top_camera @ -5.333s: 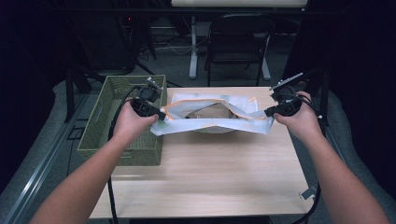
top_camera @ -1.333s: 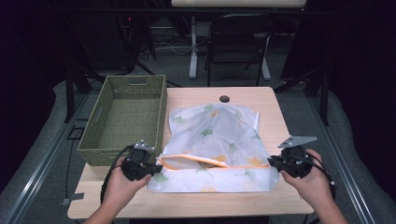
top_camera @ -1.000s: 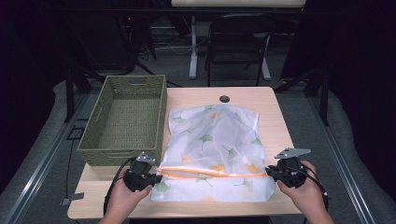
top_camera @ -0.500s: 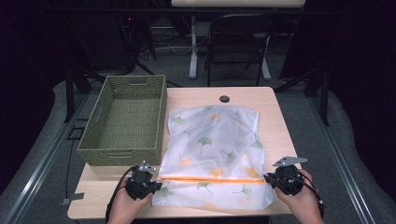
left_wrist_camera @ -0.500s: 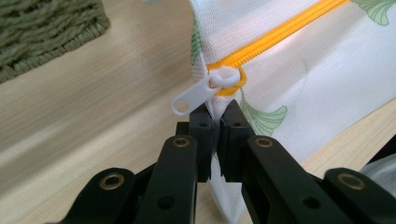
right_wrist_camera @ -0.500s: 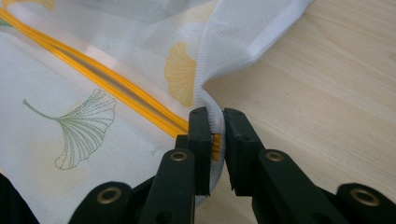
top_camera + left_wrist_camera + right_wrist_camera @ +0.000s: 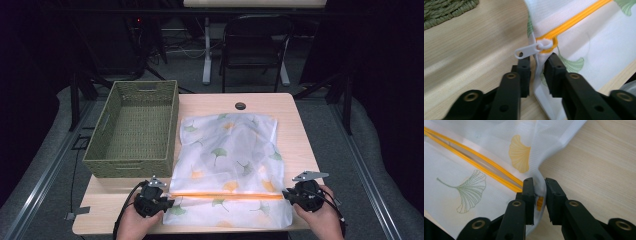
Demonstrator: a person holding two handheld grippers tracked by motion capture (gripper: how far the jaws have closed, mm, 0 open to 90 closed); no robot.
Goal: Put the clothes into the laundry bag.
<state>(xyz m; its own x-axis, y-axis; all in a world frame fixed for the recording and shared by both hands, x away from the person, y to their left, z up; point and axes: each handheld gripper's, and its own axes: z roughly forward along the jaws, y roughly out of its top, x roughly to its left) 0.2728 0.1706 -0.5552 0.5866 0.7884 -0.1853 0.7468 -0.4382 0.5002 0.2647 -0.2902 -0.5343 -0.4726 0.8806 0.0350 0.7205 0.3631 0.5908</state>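
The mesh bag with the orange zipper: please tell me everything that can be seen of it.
The mesh bag is white, thin and half see-through, printed with green and yellow ginkgo leaves. It lies flat on the wooden table, beside the woven basket. An orange zipper runs across its near end, with a white pull tab at the left. The left gripper and right gripper each pinch a near edge.

One mesh bag point(image 7: 227, 165), one woven basket point(image 7: 132, 130), two tools, one table point(image 7: 295, 115)
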